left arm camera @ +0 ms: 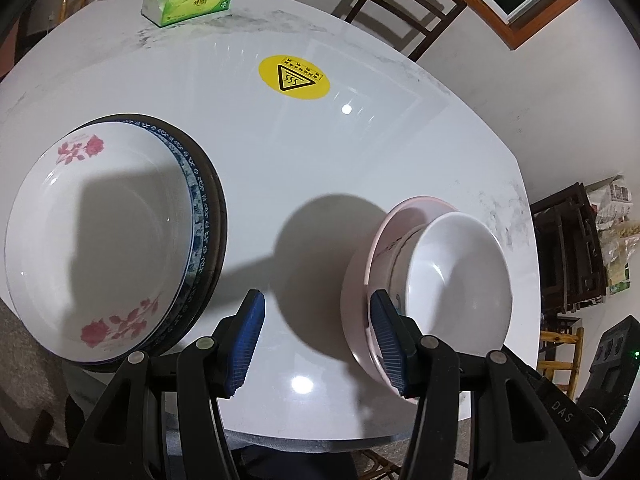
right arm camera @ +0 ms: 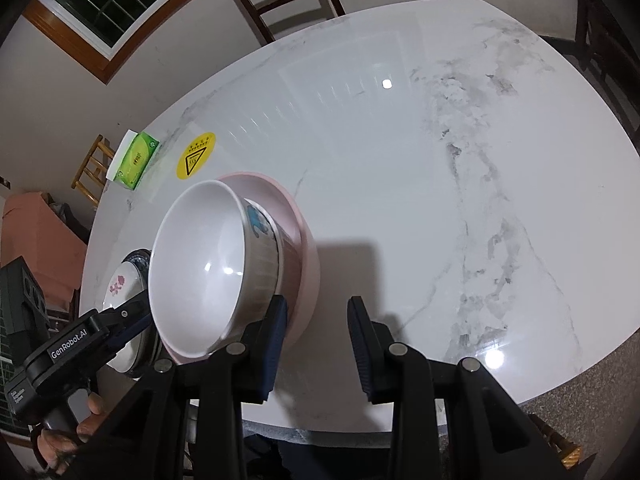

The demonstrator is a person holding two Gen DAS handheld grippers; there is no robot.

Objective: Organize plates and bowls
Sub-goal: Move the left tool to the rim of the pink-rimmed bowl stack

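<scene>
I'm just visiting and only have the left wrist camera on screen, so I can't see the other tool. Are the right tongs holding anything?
Observer: No. The right tongs are open, with only bare table showing between them.
Operator: Is the white bowl plain on the outside too?
Observer: No, the white bowl has a blue picture on its outer wall.
Operator: Who holds my camera's tool?
Observer: A hand grips the handle of the left tongs.

rose-print plate, pink bowl, wht bowl
</scene>
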